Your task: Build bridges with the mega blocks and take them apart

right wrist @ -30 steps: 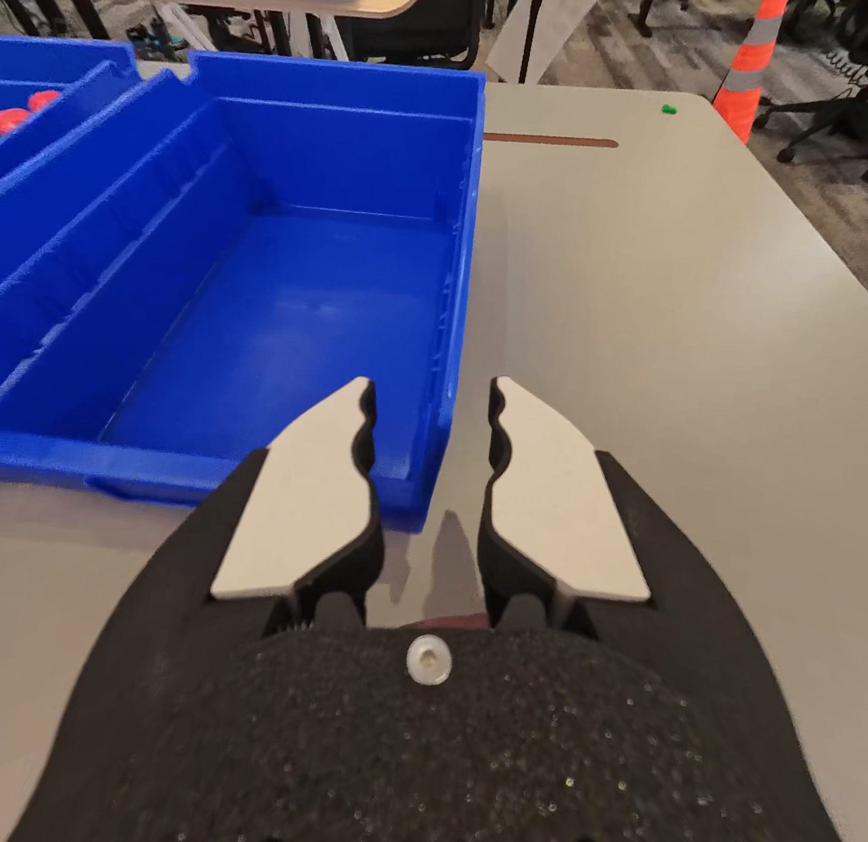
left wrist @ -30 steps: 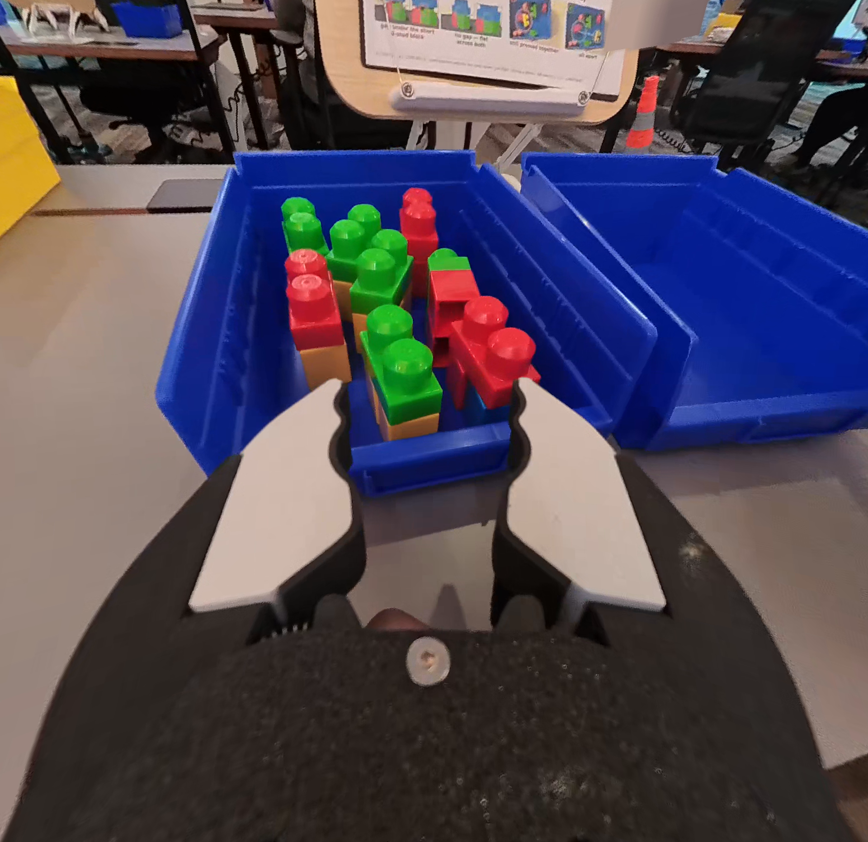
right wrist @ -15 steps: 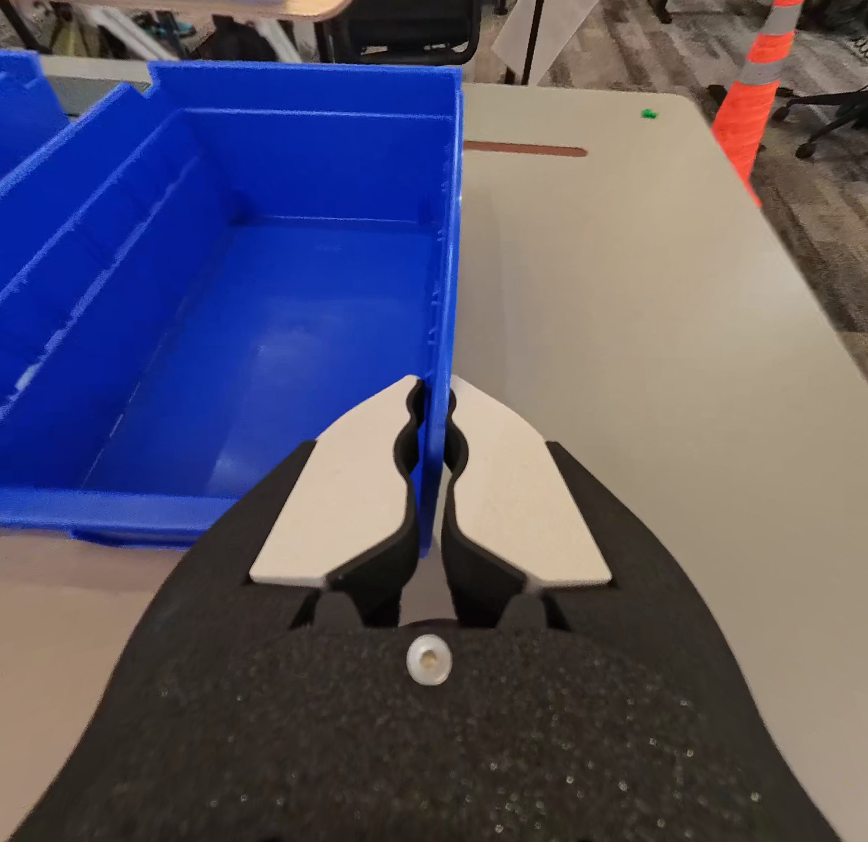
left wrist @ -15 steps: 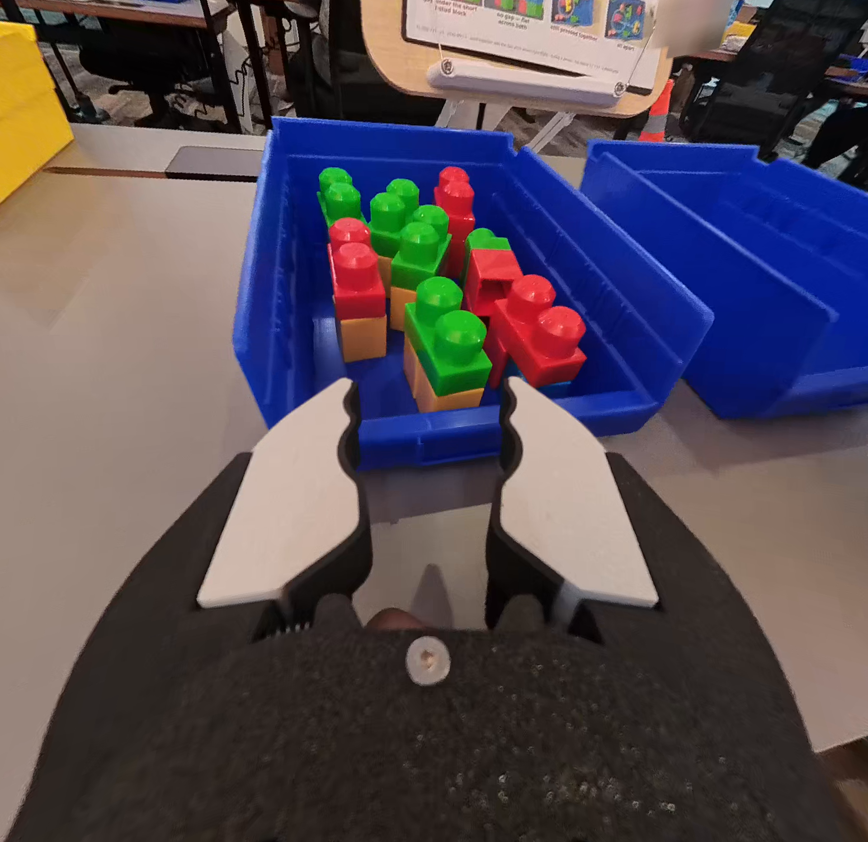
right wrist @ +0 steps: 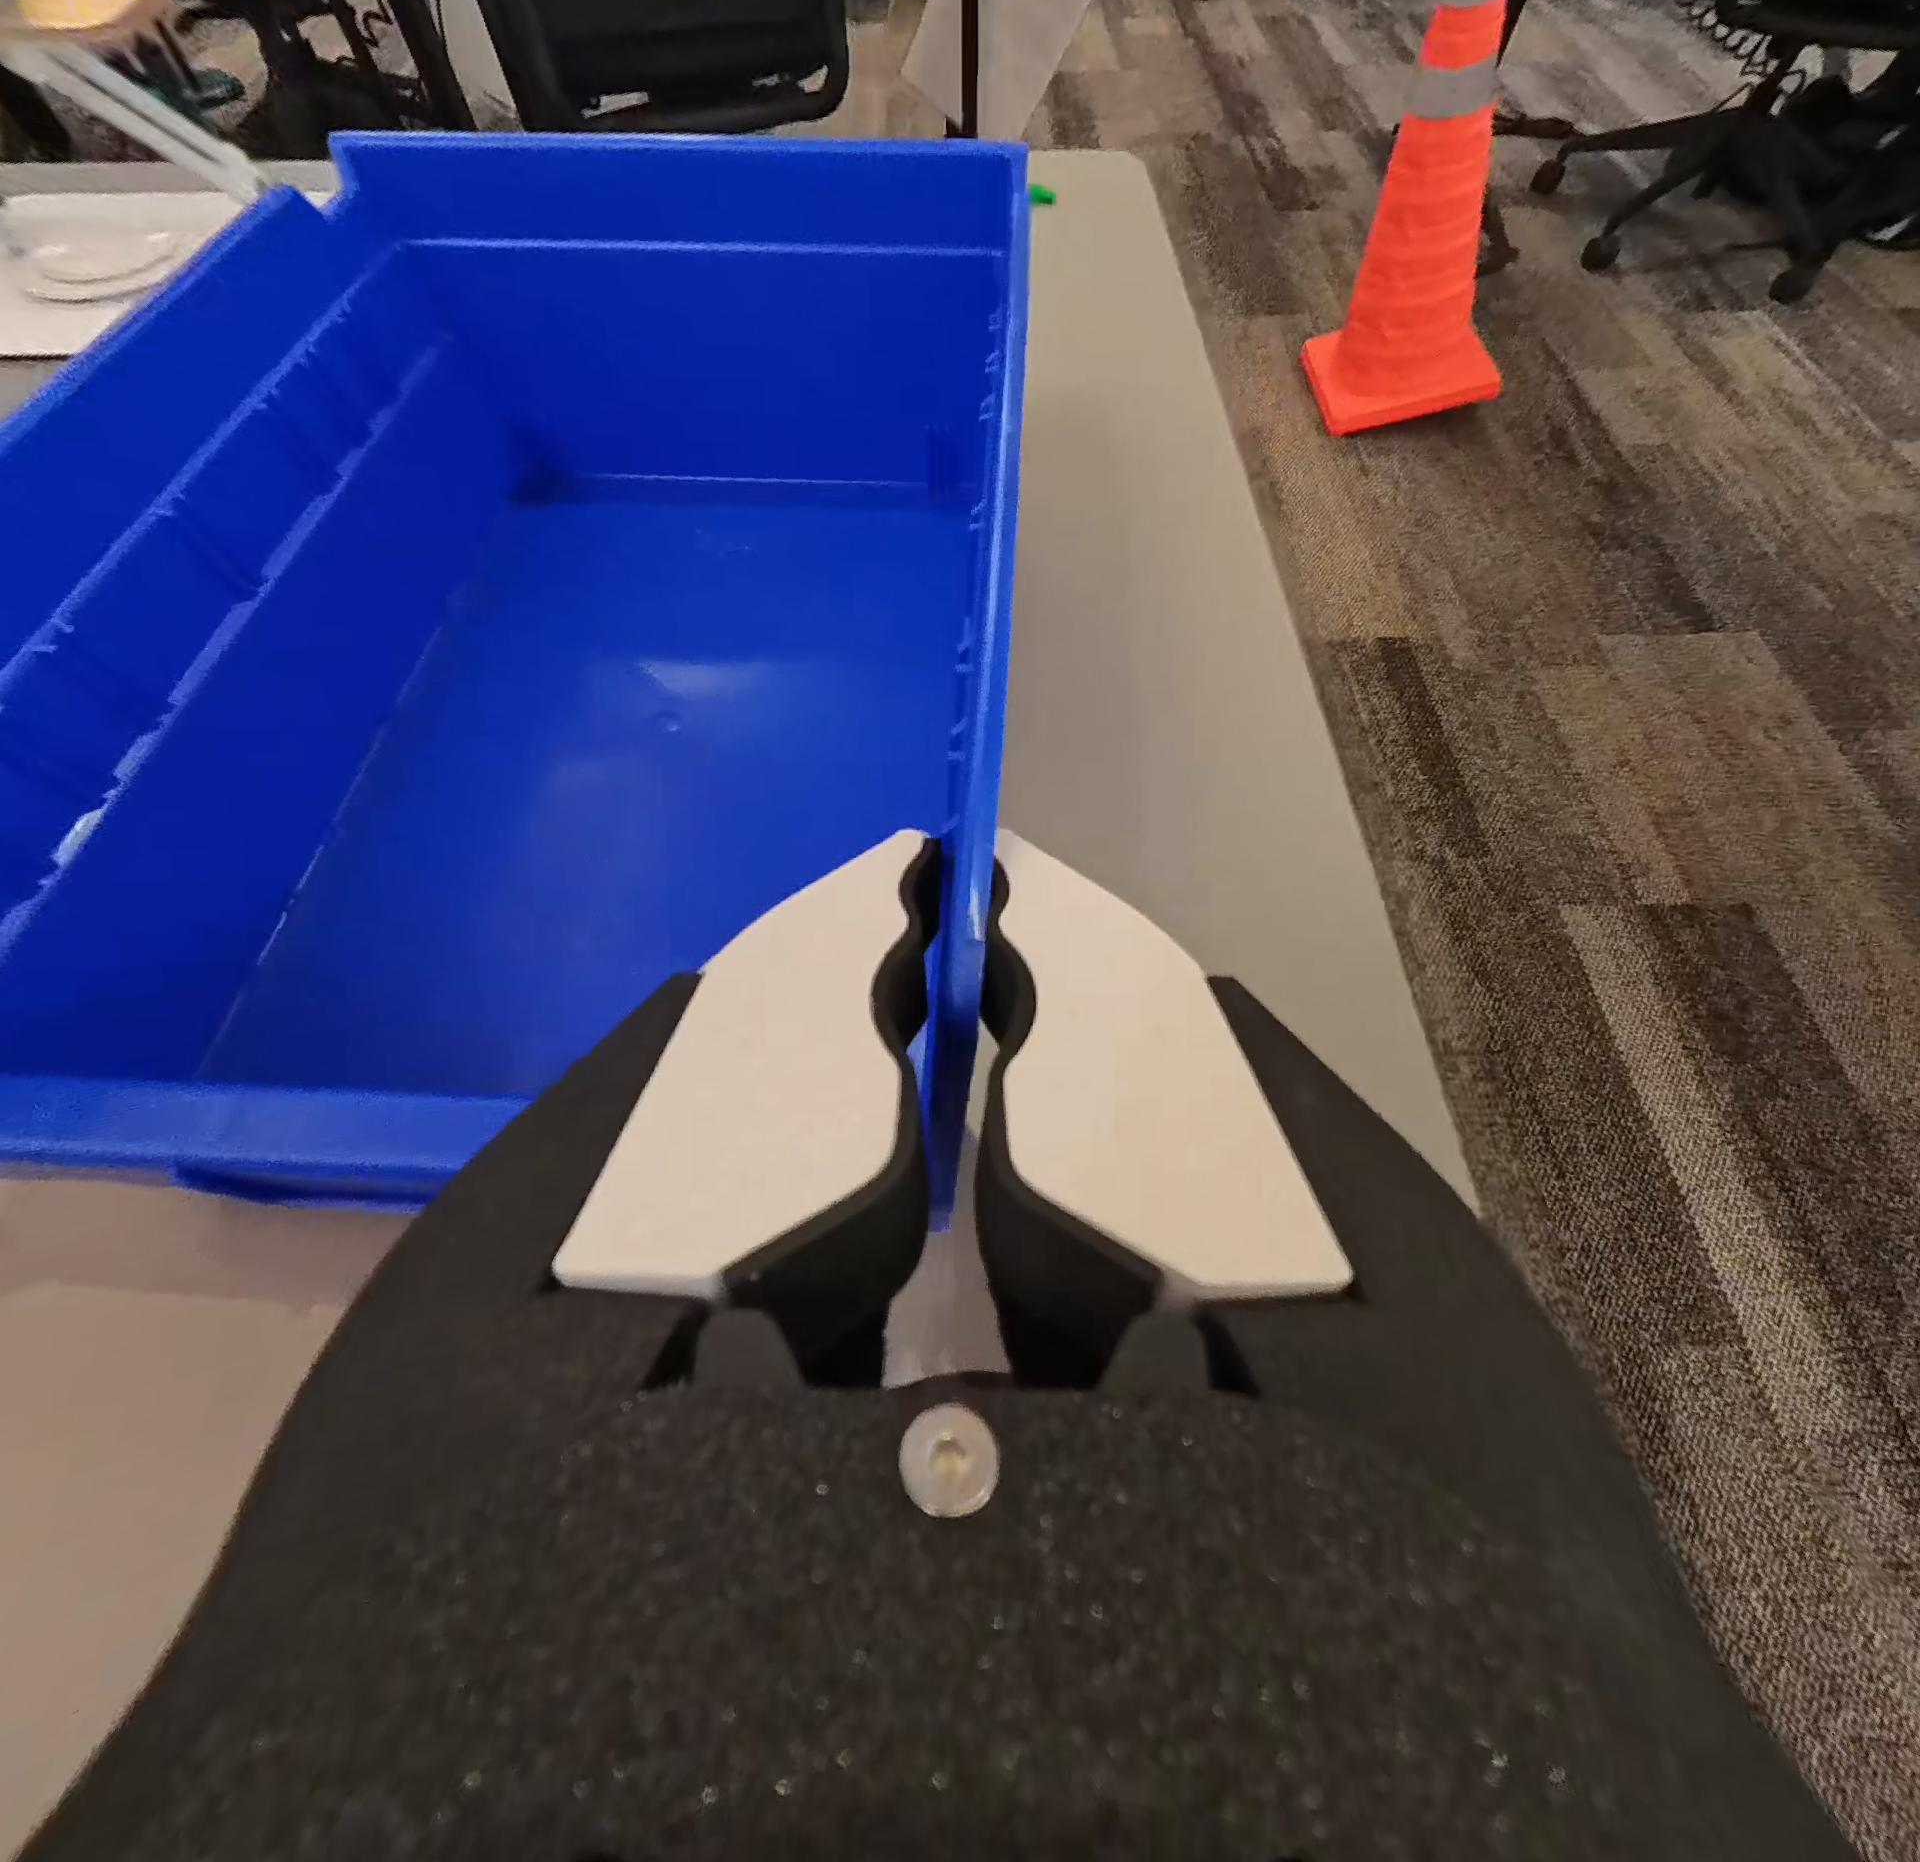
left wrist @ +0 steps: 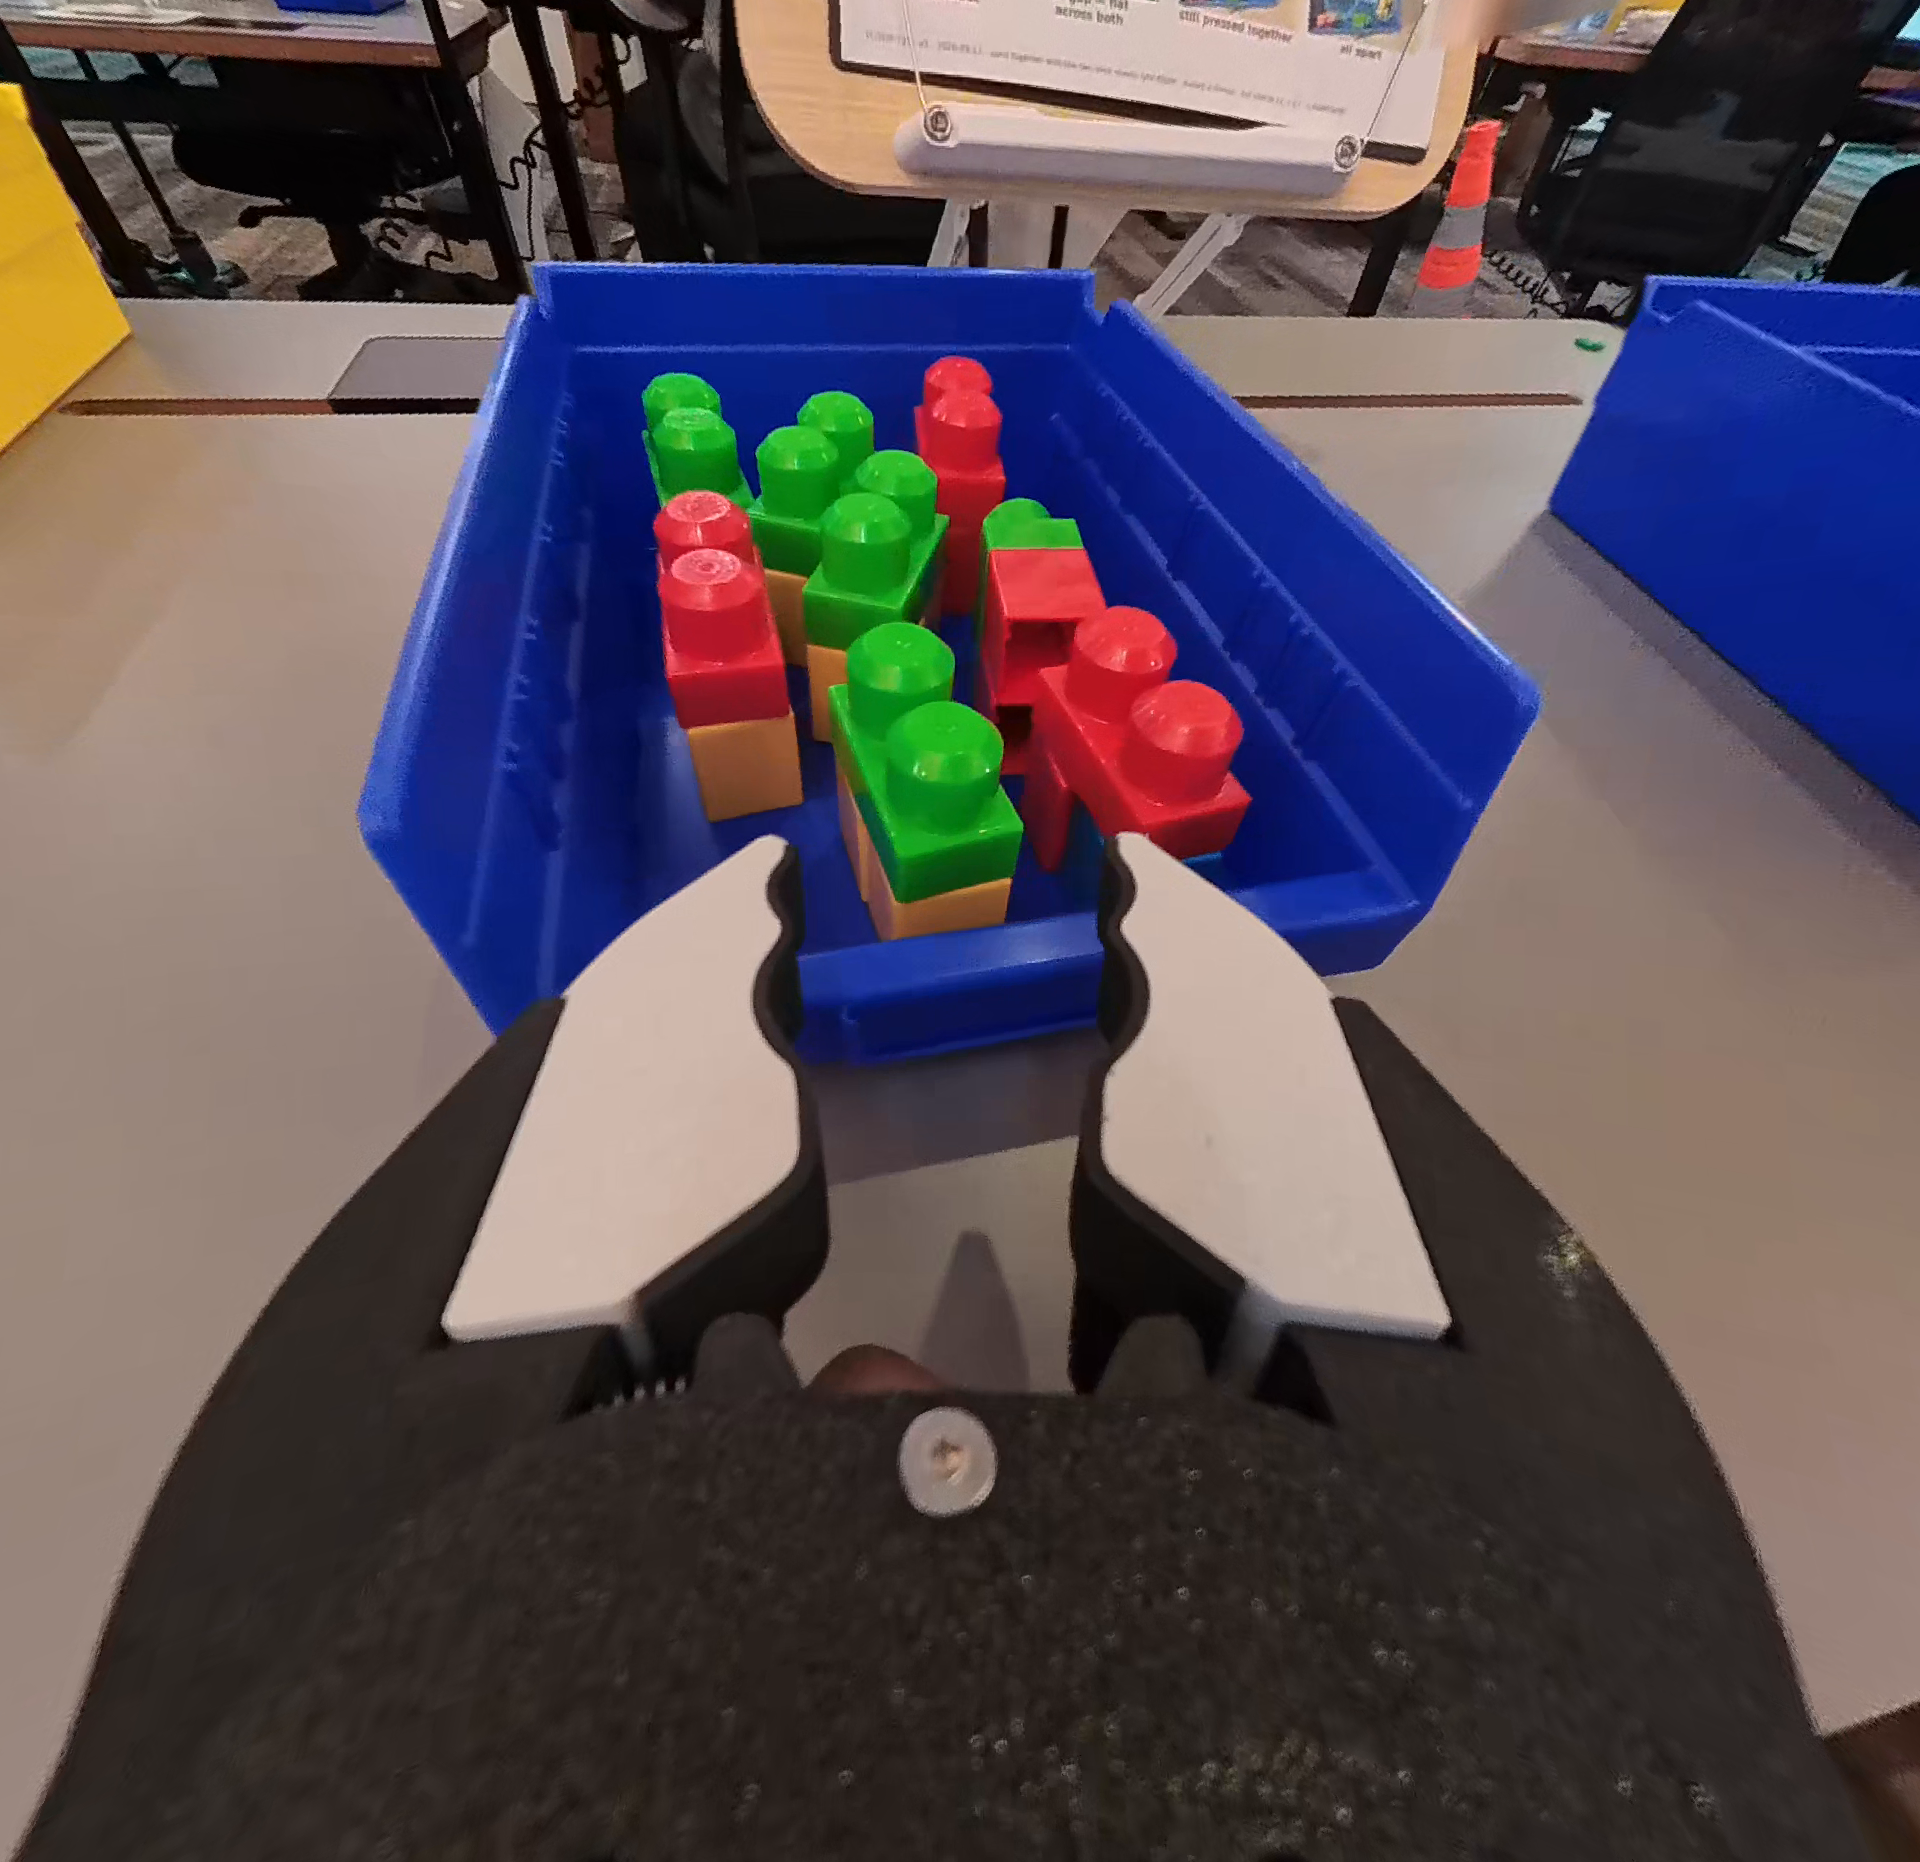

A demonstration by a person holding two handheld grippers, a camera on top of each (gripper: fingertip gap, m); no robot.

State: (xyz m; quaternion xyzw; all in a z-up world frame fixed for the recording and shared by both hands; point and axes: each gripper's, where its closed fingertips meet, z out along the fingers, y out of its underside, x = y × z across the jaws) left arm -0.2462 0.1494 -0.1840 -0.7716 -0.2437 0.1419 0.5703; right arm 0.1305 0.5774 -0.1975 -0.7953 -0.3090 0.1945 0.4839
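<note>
A blue bin [left wrist: 520, 690] on the grey table holds several stacked mega blocks, green, red and orange. A green-on-orange stack [left wrist: 935, 804] stands nearest the front, a red one [left wrist: 1143, 742] to its right. My left gripper [left wrist: 945, 867] is open and empty, just in front of the bin's front wall. A second blue bin [right wrist: 665, 732] has nothing in it. My right gripper [right wrist: 961, 856] is shut on this bin's right wall near the front corner. That bin also shows at the right edge of the left wrist view [left wrist: 1756, 503].
A yellow box [left wrist: 42, 274] sits at the far left. A board on a stand [left wrist: 1122, 56] with a sheet is behind the bins. An orange cone [right wrist: 1423, 223] stands on the carpet right of the table edge [right wrist: 1278, 669]. Chairs and desks lie beyond. Some 55 centimetres of space lies between my two pairs of fingers. From the left gripper's tips to the green-on-orange stack [left wrist: 935, 804] is close to 4 centimetres.
My right gripper closed on the empty bin's right wall and has dragged it rightward, away from the block bin. My left gripper stayed open and drew back a little from the block bin.
</note>
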